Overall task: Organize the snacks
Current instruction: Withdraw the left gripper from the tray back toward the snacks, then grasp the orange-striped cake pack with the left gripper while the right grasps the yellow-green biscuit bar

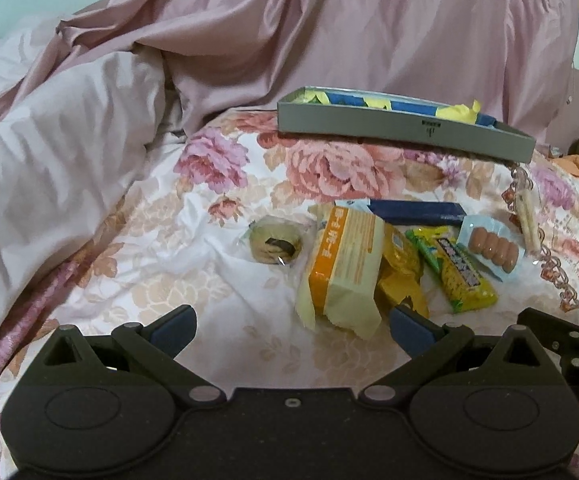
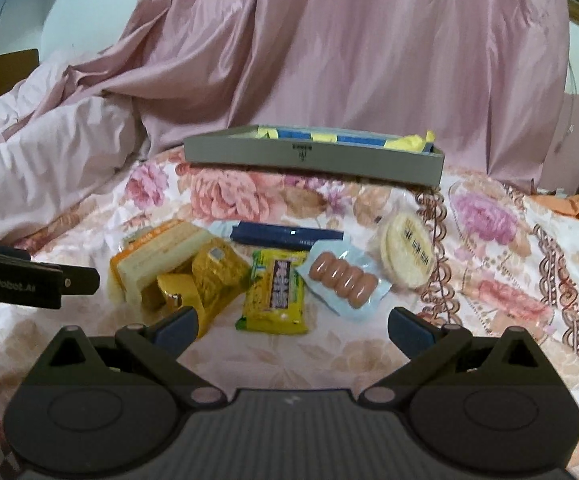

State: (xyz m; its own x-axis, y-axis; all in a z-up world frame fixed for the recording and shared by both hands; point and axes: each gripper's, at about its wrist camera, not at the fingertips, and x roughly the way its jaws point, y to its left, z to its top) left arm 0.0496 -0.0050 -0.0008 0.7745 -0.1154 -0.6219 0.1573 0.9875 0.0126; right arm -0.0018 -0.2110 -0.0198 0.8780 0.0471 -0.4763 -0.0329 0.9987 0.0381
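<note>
Snacks lie in a loose pile on the floral bedspread (image 1: 217,292). An orange-and-cream pack (image 1: 345,268) sits nearest my left gripper (image 1: 291,326), which is open and empty just in front of it. Beside it are a gold foil pack (image 1: 403,276), a yellow-green pack (image 1: 459,272), a sausage pack (image 1: 493,250), a dark blue bar (image 1: 417,212) and a round wrapped pastry (image 1: 275,242). My right gripper (image 2: 291,328) is open and empty, short of the yellow-green pack (image 2: 275,294) and sausage pack (image 2: 341,280). A round cracker pack (image 2: 407,252) lies to the right.
A grey shallow box (image 1: 401,130) with blue and yellow contents rests at the back of the bed, also in the right wrist view as the grey box (image 2: 313,156). A pink curtain (image 1: 329,20) hangs behind; a bunched white-pink duvet (image 1: 49,160) fills the left. The left gripper's body (image 2: 21,282) shows at the right view's left edge.
</note>
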